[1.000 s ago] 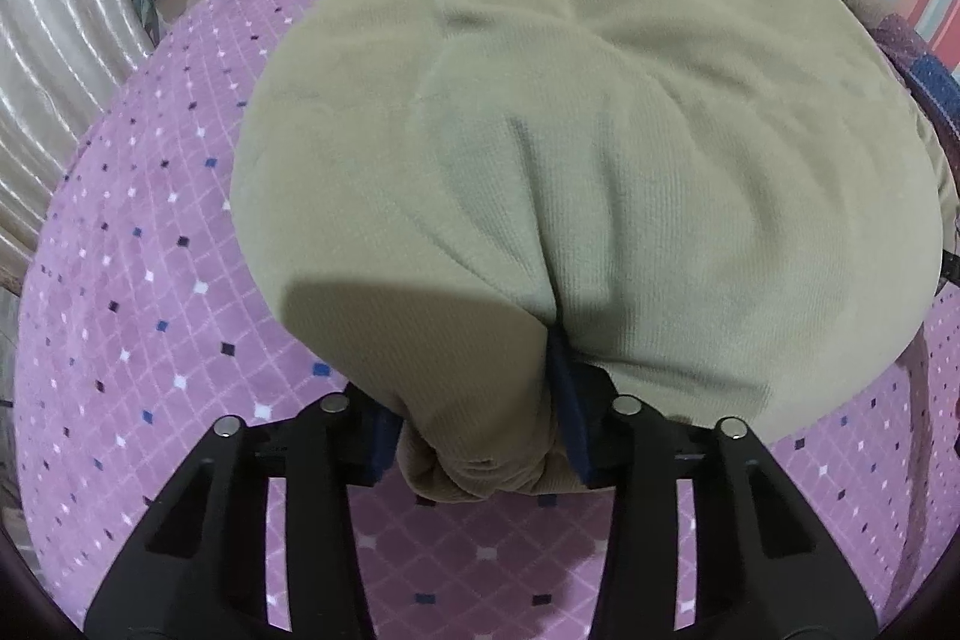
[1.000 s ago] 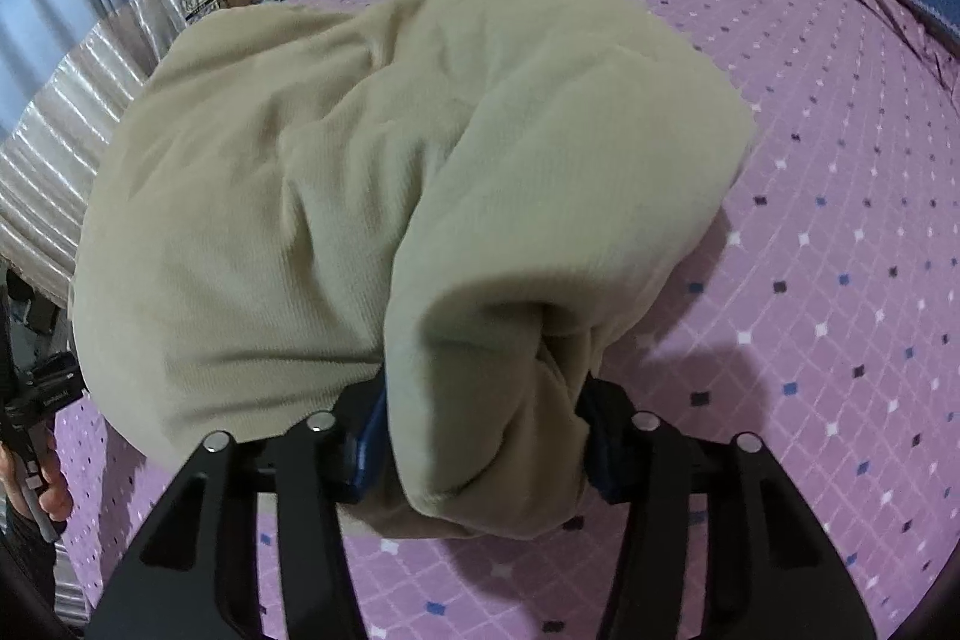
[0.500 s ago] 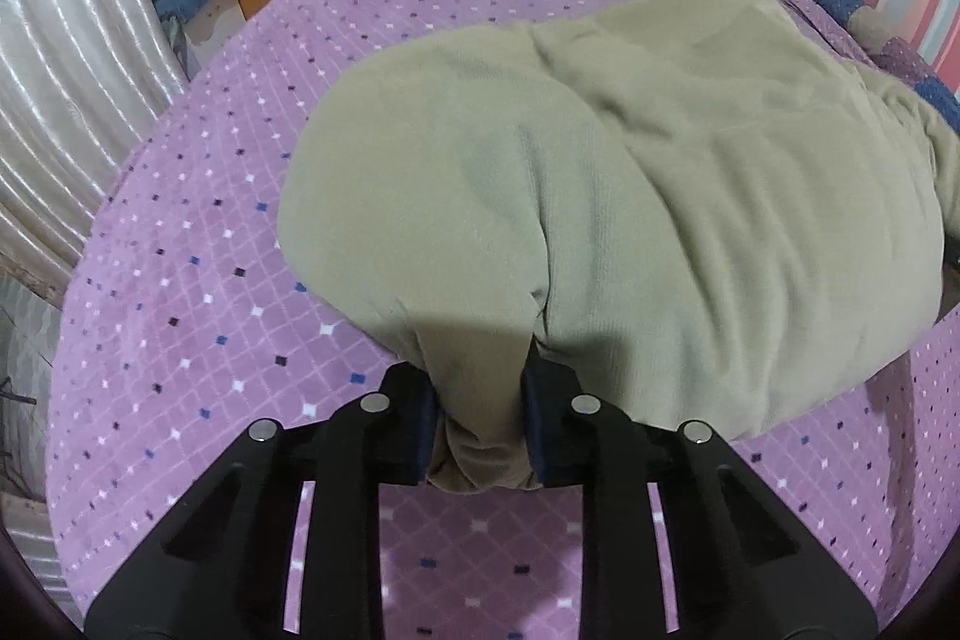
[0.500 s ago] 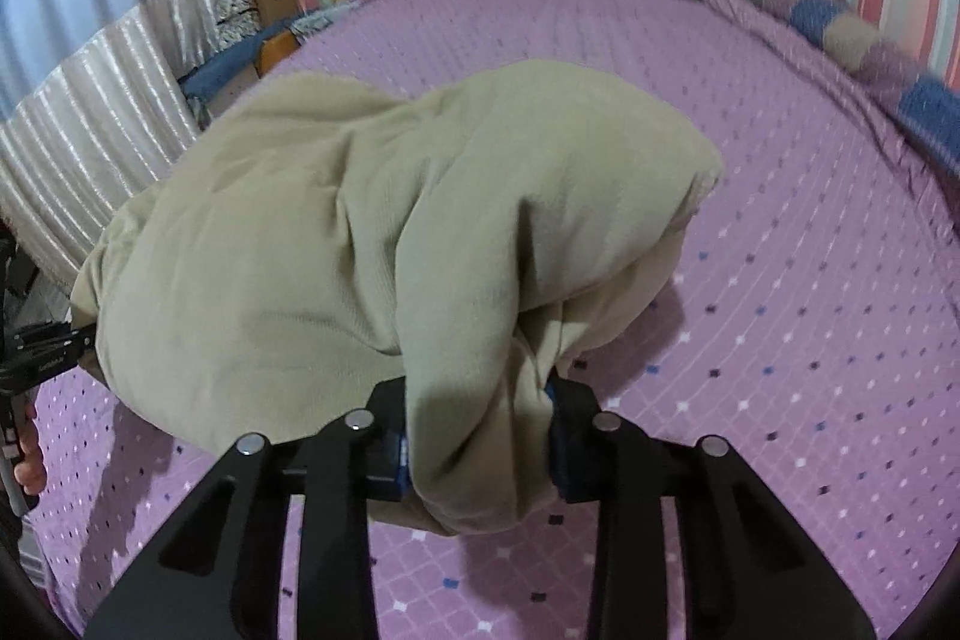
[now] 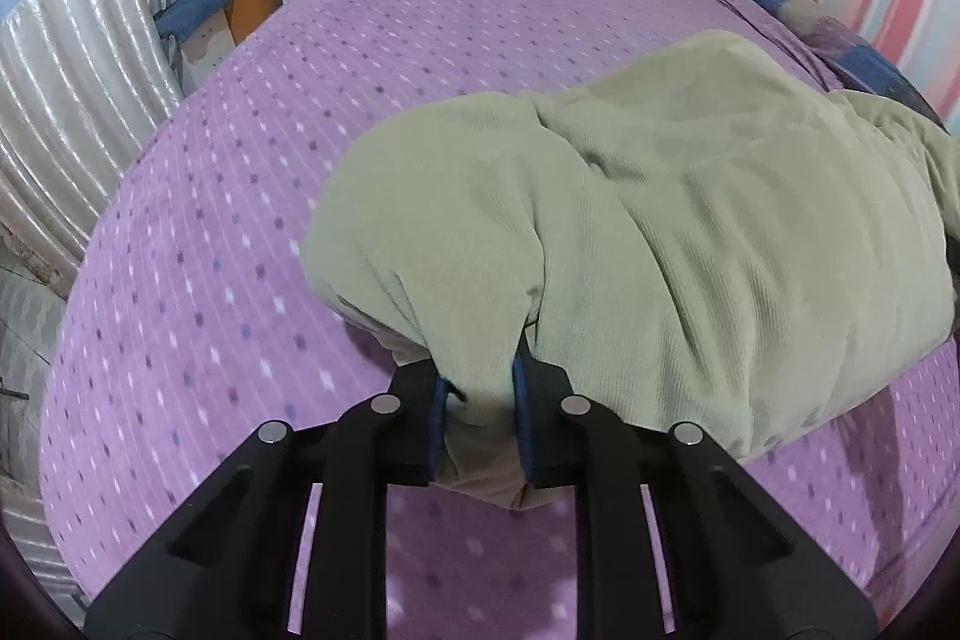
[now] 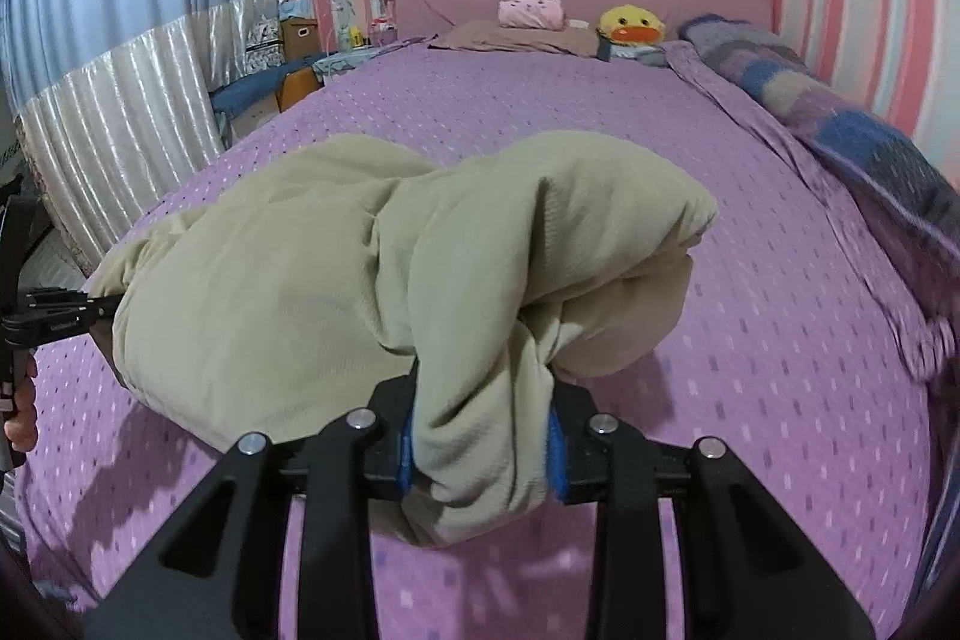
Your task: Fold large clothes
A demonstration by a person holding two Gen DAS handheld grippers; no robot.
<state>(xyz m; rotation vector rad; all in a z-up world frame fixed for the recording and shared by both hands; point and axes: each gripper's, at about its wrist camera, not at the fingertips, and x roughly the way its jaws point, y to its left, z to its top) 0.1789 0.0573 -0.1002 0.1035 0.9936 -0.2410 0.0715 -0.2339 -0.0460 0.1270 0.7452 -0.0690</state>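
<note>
A large olive-green knit garment [image 5: 690,244] hangs bunched between both grippers, lifted above the purple bed [image 5: 360,70]. My left gripper [image 5: 480,424] is shut on a fold of its left edge. My right gripper [image 6: 480,451] is shut on a thick bunch of its right edge; the garment [image 6: 336,280] drapes away to the left in that view. The left gripper [image 6: 42,322] and the hand holding it show at the far left edge of the right wrist view. The garment's underside is hidden.
The purple patterned bedspread [image 6: 750,340] covers the bed. A pink pillow [image 6: 531,13], a yellow duck plush [image 6: 633,25] and a brown cloth lie at the headboard. A blue-grey blanket [image 6: 840,124] runs along the right side. Boxes and curtains [image 5: 78,58] stand left of the bed.
Both grippers have closed tighter on the garment and raised it off the bed, pulling back; the cloth now hangs bunched rather than spread, and more of the bed shows.
</note>
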